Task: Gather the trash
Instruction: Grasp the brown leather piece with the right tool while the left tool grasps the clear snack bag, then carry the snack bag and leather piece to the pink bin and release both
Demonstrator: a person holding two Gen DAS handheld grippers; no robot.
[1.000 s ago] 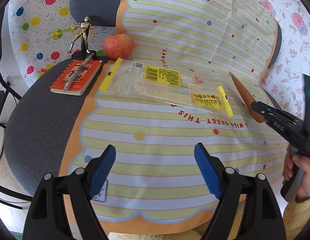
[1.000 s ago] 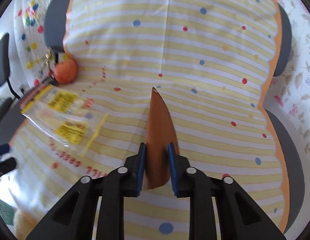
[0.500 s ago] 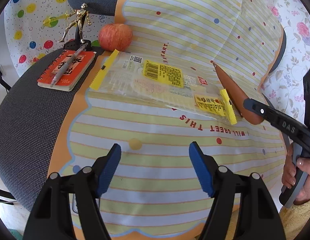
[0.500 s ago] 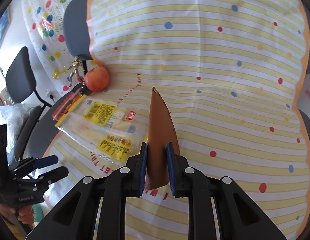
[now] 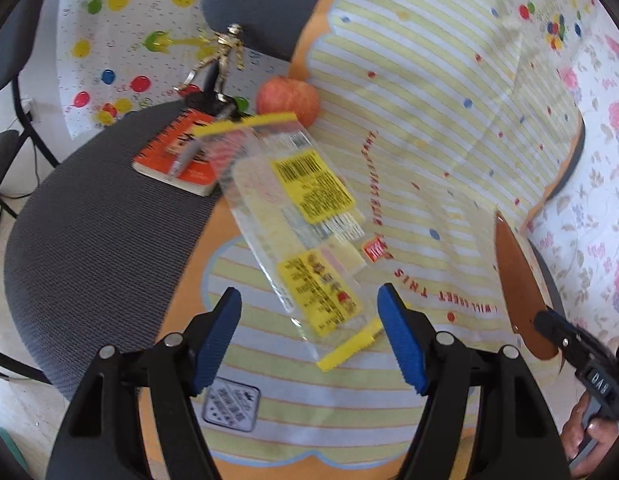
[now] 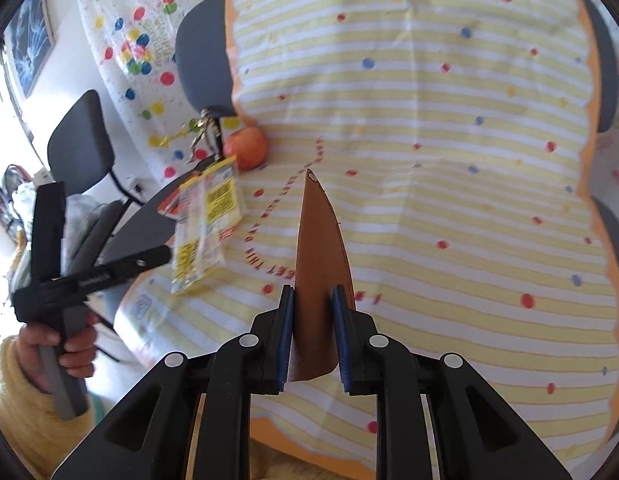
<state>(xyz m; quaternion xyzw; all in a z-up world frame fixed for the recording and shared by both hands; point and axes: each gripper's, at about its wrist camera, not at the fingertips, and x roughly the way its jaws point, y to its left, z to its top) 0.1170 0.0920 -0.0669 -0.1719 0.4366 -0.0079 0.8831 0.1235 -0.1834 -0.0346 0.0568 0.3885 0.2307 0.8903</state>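
Observation:
A clear plastic wrapper with yellow labels and yellow end strips lies on the striped tablecloth. My left gripper is open, its blue pads on either side of the wrapper's near end. My right gripper is shut on a pointed brown sheath-like piece, held above the cloth; it also shows at the right of the left wrist view. The wrapper and the left gripper appear at the left of the right wrist view.
A red apple, a gold figurine and an orange notebook with a pen stand at the table's far left. The grey table edge lies to the left. A black chair stands beyond it.
My left gripper has moved forward and turned, so the wrapper's near end now lies between its open pads. My right gripper has swung left, still holding the brown piece.

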